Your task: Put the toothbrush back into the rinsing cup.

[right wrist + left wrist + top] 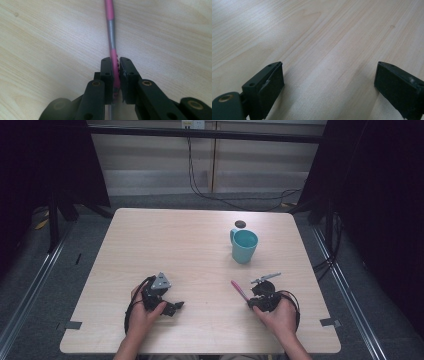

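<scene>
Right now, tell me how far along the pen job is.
Done: the right tool is shut on the pink pen, its free end pointing out over the table in the high view. In hand: that grip, low over the wood. The left tool is open with nothing between its jaws. Left, probably: carrying the pen to the teal mug, which stands upright farther back and looks empty.

Pale wood-grain desk (165, 245), approx. square, rounded corners. Teal mug (244, 246) upright toward far right; small dark disc (240, 224) just behind it, near far edge. Tape bits at near corners.
</scene>
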